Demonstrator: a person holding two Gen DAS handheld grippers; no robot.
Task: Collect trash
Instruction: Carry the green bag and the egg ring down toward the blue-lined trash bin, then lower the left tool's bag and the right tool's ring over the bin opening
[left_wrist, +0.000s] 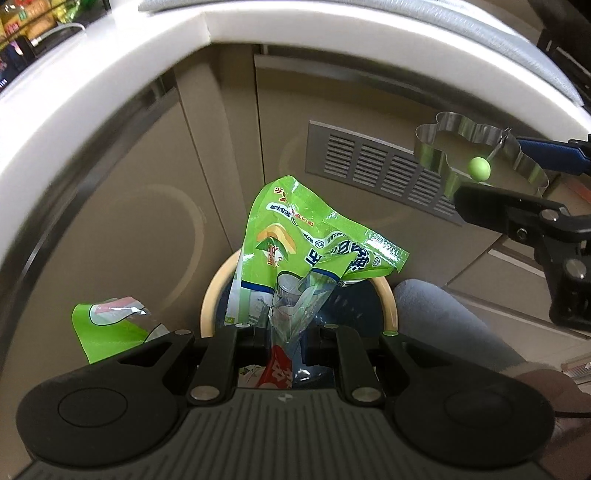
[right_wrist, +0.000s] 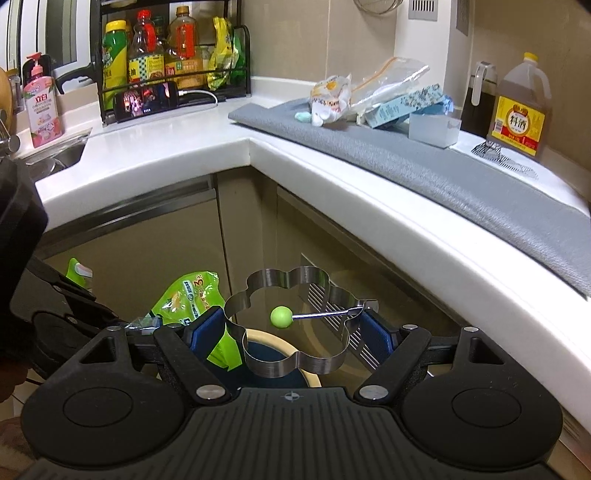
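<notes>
Green wrapper (left_wrist: 314, 236) upright, lower end pinched in left gripper (left_wrist: 282, 343), above bin (left_wrist: 388, 302)

You have a bright green wrapper (left_wrist: 310, 236) with white, blue and red print and a clear panel. The egg ring (right_wrist: 295, 328) is bare silver steel, its knob (right_wrist: 280, 316) pale green. The bin (left_wrist: 388, 306) has a cream rim and dark blue inside. Your right gripper (right_wrist: 295, 332) has blue pads (right_wrist: 207, 328) on black arms. The counter (right_wrist: 166, 155) is white, the mat (right_wrist: 424, 162) grey, the cupboard doors (left_wrist: 166, 206) beige. The vent (left_wrist: 380, 170) is silver and slatted.
</notes>
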